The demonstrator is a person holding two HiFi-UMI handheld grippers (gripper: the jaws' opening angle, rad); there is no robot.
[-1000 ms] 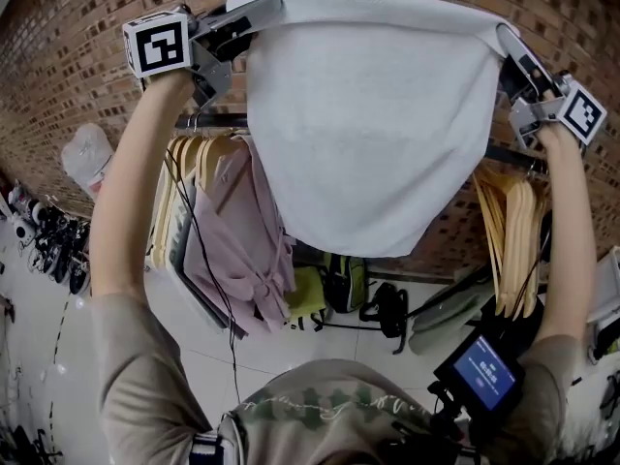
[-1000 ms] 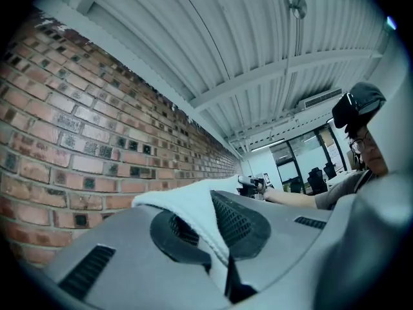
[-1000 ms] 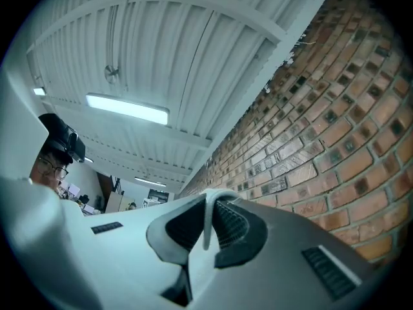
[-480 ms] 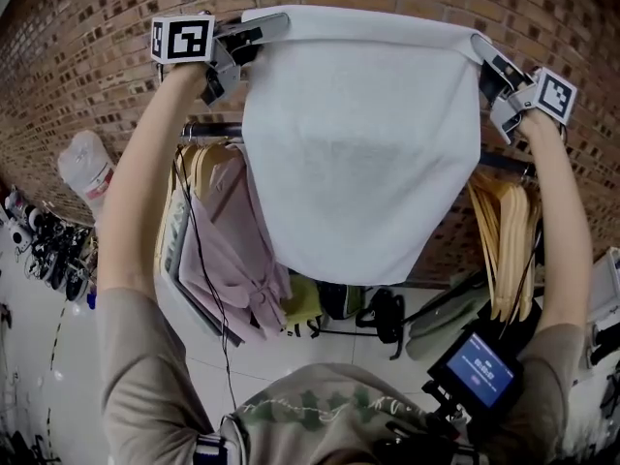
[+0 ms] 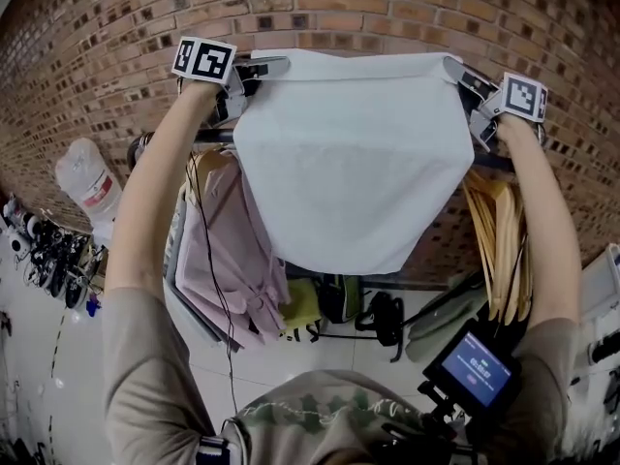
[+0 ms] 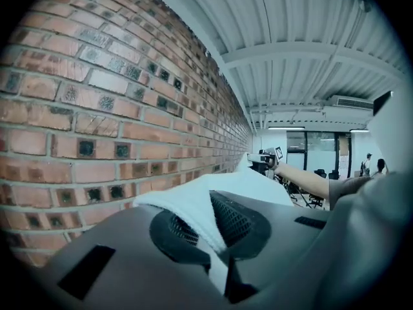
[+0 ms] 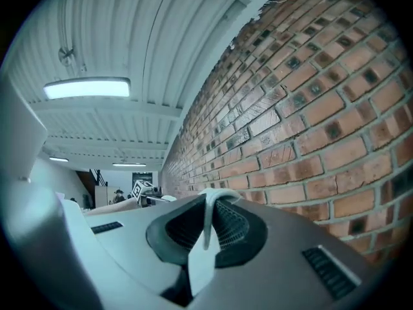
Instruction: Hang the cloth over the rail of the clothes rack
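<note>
With the left gripper (image 5: 266, 66) and right gripper (image 5: 461, 70) each clamped on a top corner, the cloth (image 5: 354, 163) hangs spread on the near side of the rail (image 5: 215, 135), so the next move is probably carrying its top edge over to the far side.

A pink garment (image 5: 228, 260) and bare wooden hangers (image 5: 499, 250) hang before the brick wall (image 5: 87, 46), with bags (image 5: 339, 298) (one yellow-green) on the floor (image 5: 281, 355) below.

Nothing legible: blue screen (image 5: 477, 368) below-right of the cloth (image 5: 354, 163) too small to read, red label (image 5: 97, 194) left of it blurred
</note>
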